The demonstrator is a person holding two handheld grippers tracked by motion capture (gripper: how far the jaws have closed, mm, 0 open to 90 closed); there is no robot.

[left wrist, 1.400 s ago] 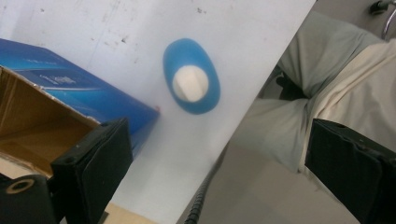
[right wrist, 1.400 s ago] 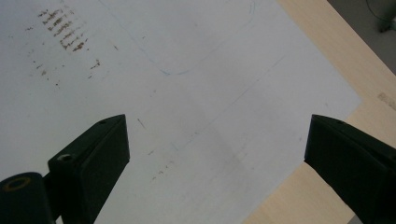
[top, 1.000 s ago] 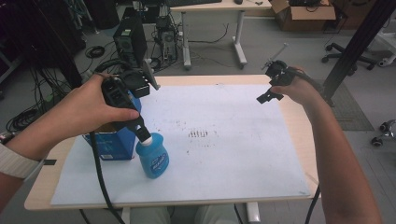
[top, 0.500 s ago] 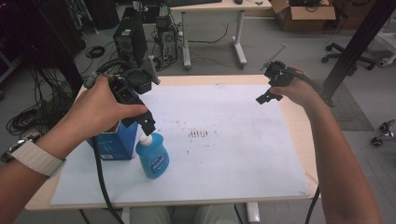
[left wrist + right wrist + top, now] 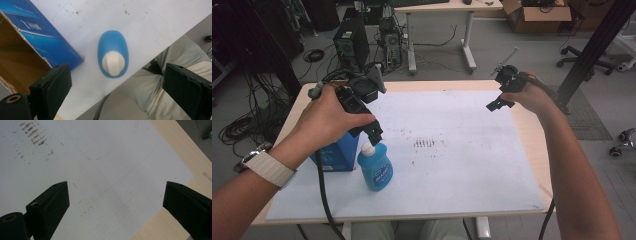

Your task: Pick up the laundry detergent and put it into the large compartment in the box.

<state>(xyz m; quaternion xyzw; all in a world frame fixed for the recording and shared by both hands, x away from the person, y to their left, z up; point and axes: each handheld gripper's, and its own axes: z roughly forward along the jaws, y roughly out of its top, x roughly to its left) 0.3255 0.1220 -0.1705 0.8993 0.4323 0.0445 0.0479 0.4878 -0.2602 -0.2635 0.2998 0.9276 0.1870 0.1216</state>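
**Blue bottle waits under open jaws**

Blue plastic, white-capped, one bottle (image 5: 375, 167) stands on the white sheet (image 5: 462, 165) near the table's front edge, just beside one open blue box (image 5: 334, 152). The left gripper (image 5: 116, 82) hangs above it, jaws wide, apparently lined up to grasp. Farther off, the right gripper (image 5: 116, 202) hovers wide and empty.

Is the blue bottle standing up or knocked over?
Upright. The bottle stands on the paper with its white cap on top, seen from straight above in the left gripper view.
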